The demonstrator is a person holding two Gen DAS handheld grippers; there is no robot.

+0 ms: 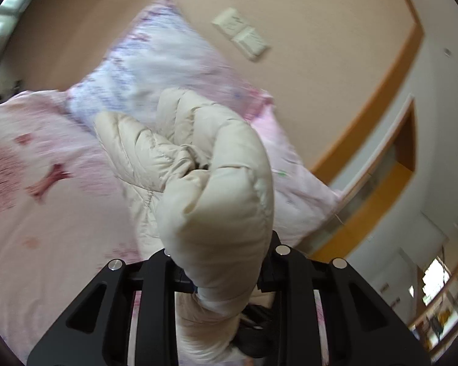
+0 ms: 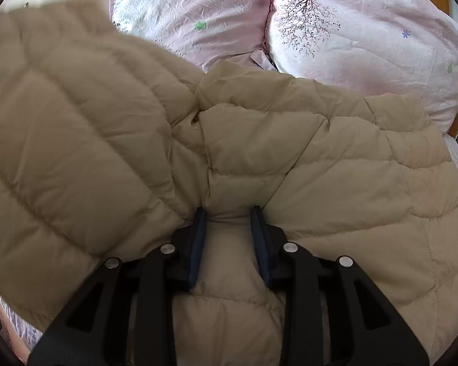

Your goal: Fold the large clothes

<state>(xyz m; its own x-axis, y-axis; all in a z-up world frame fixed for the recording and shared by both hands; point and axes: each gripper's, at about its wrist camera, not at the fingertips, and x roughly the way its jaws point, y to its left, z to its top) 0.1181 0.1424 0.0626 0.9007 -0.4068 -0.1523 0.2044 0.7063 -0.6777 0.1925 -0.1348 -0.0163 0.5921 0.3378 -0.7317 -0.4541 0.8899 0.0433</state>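
Left gripper clenched on puffy jacket bunch; right gripper grasping a jacket fold; slick padding may slip free under tension

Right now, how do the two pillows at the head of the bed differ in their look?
The left pillow is pink fading to white on its left side, with one green flower showing. The right pillow is pink all over, carries a dark tree drawing, and has blue and green flowers. The left one is partly covered by the puffy coat; the right one shows more. Both are wrinkled and touch each other.
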